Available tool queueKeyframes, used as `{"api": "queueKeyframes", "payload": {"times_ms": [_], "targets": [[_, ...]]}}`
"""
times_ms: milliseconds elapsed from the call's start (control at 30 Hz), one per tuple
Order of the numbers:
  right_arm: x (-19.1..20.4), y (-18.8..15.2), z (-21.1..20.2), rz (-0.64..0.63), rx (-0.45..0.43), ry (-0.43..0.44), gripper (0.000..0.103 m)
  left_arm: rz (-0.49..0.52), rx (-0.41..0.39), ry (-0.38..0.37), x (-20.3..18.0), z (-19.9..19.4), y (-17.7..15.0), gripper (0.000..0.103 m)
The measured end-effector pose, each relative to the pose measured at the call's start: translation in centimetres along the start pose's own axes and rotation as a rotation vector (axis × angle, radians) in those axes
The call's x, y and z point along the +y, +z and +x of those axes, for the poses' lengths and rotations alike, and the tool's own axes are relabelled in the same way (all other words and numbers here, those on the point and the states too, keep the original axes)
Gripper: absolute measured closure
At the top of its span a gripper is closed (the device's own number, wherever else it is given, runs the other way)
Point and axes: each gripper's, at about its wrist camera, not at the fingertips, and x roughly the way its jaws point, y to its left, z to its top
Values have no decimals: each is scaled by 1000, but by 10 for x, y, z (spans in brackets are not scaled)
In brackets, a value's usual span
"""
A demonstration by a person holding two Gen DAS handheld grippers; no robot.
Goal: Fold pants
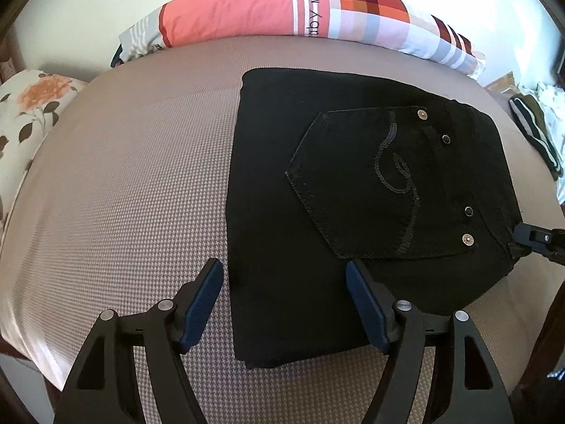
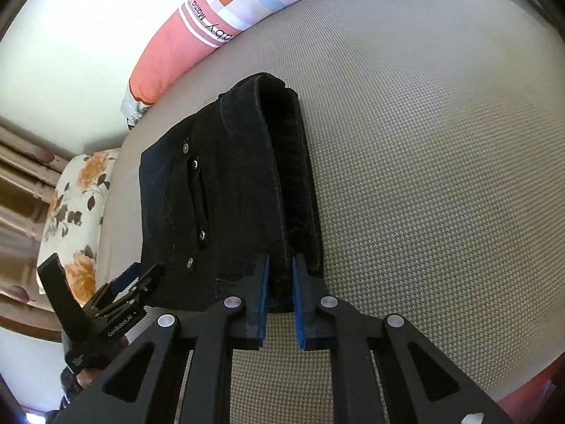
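Observation:
The black pants (image 1: 339,183) lie folded into a compact stack on the beige mattress (image 1: 134,183), back pocket with rivets facing up. My left gripper (image 1: 284,275) is open, its blue-padded fingers hovering over the stack's near left edge and holding nothing. My right gripper (image 2: 280,265) is shut on the waistband edge of the pants (image 2: 219,190), with the top waistband layer between the blue pads. The right gripper also shows in the left wrist view (image 1: 529,238) at the stack's right corner. The left gripper shows in the right wrist view (image 2: 127,282), beside the stack.
A long pink and checked bolster pillow (image 1: 289,14) lies along the far edge by the wall. A floral pillow (image 1: 24,120) sits at the left. Other clothes (image 1: 540,130) are piled off the right side. Bare mattress (image 2: 441,176) stretches right of the pants.

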Motion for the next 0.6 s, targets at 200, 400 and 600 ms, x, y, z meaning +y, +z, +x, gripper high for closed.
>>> {"api": "queueKeyframes", "payload": {"times_ms": [200, 400, 600], "targets": [[0, 0, 0, 7, 0, -3, 92, -9, 2, -4, 1, 2, 0, 28], [2, 2, -1, 9, 13, -2, 88, -13, -2, -9, 3, 3, -1, 26], [9, 7, -7, -21, -6, -80, 58, -19, 0, -17, 4, 3, -1, 25]]}}
